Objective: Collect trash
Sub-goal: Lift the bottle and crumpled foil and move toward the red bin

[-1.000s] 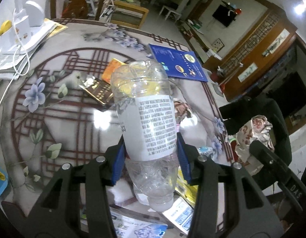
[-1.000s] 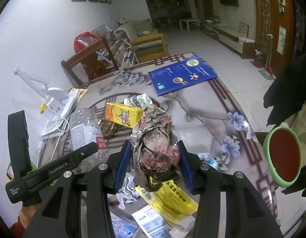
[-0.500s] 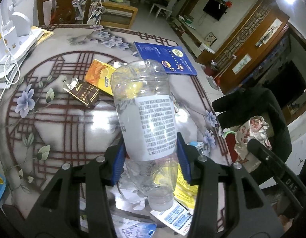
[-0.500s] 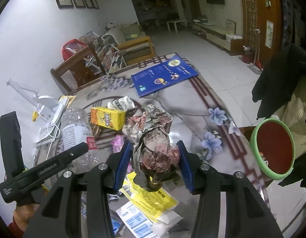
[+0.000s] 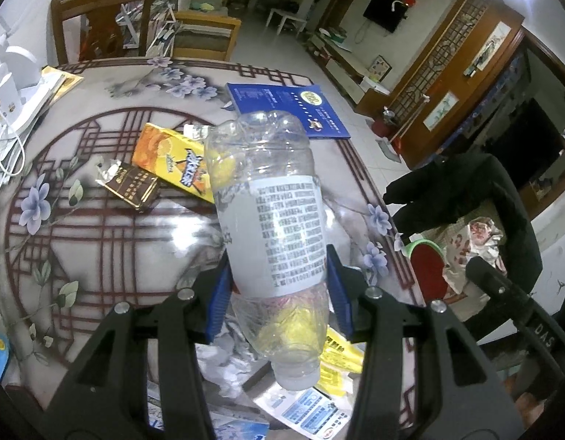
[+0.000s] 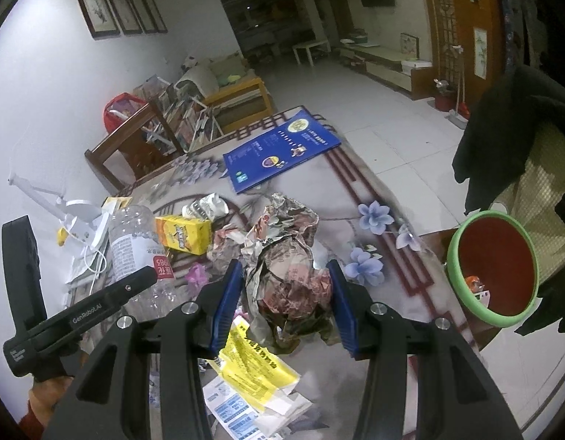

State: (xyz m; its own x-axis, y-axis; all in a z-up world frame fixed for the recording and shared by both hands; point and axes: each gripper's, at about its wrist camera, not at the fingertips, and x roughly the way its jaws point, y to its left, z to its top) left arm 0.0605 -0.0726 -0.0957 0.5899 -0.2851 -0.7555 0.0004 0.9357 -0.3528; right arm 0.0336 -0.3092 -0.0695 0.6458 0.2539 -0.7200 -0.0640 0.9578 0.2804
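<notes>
With your left gripper (image 5: 279,297) closed on the empty plastic bottle (image 5: 271,212) and your right gripper (image 6: 284,300) clamping the crumpled paper wad (image 6: 290,267) above the counter (image 6: 359,183), carry both right, over the green-rimmed bin (image 6: 493,315), before opening the fingers.

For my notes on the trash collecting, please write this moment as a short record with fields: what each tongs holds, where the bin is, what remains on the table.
left tongs: shut on clear plastic bottle, neck toward camera
right tongs: shut on crumpled paper wad
bin: green rim, red inside, beside table edge, some scraps in it
on table: yellow carton, brown packet, blue booklet, yellow leaflet
</notes>
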